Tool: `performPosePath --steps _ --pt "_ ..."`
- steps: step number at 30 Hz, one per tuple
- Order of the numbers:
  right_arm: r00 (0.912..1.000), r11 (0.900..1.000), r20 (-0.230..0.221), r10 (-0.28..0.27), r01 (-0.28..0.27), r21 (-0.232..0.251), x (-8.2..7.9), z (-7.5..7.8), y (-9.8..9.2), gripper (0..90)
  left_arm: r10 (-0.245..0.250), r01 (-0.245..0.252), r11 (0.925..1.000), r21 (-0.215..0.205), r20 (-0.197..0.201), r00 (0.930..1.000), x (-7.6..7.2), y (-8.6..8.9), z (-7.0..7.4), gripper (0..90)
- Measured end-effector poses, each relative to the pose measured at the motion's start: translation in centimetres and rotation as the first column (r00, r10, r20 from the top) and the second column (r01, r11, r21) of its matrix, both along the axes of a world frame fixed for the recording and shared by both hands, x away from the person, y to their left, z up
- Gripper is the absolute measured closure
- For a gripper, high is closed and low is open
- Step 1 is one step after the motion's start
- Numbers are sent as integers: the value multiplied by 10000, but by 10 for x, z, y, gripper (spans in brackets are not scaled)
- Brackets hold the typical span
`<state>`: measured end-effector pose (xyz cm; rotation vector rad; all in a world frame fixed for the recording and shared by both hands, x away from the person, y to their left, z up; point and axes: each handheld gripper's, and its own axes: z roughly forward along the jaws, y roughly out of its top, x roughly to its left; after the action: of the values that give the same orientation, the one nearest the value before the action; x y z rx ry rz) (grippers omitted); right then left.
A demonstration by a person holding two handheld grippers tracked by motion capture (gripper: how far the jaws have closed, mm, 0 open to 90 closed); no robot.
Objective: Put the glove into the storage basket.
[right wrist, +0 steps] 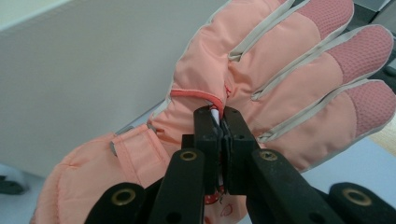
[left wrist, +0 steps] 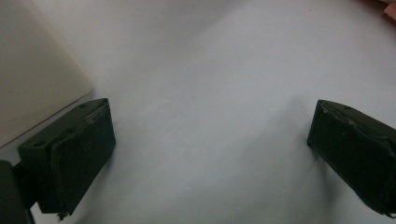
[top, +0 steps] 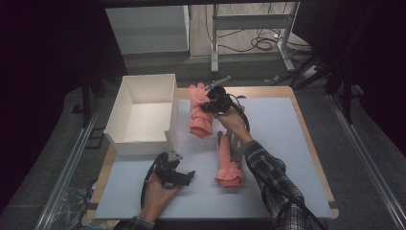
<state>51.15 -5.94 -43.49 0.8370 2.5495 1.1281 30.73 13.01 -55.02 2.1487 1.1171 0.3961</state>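
Nearest the high camera, at the near edge of the table, the person's left hand holds the left gripper low over the pale table top, just in front of the white box. In the left gripper view its two black jaws stand wide apart with nothing between them, bare table top under them and a corner of the box at the left edge.

The box is the landmark here. It stands open-topped at the far left of the table. Just to its right, near its far corner, the right gripper hangs above the table in the person's right hand, whose plaid sleeve reaches in from the near right. This gripper is clamped on a pink glove. In the right gripper view the jaws are pressed together on a fold of the glove at the base of the thumb, with the fingers spread up and to the right and the cuff sagging down to the left, the box wall close behind it.

A second pink glove lies flat on the table, to the right of the box's near corner, partly under the right forearm, cuff toward the person.
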Motion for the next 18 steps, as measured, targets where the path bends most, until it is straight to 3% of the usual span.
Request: performPosePath --steps 18 --pt "9967 9969 265 766 -771 184 -46 35 -22 860 -13 13 10000 -4 27 10000 0 0 0 8"
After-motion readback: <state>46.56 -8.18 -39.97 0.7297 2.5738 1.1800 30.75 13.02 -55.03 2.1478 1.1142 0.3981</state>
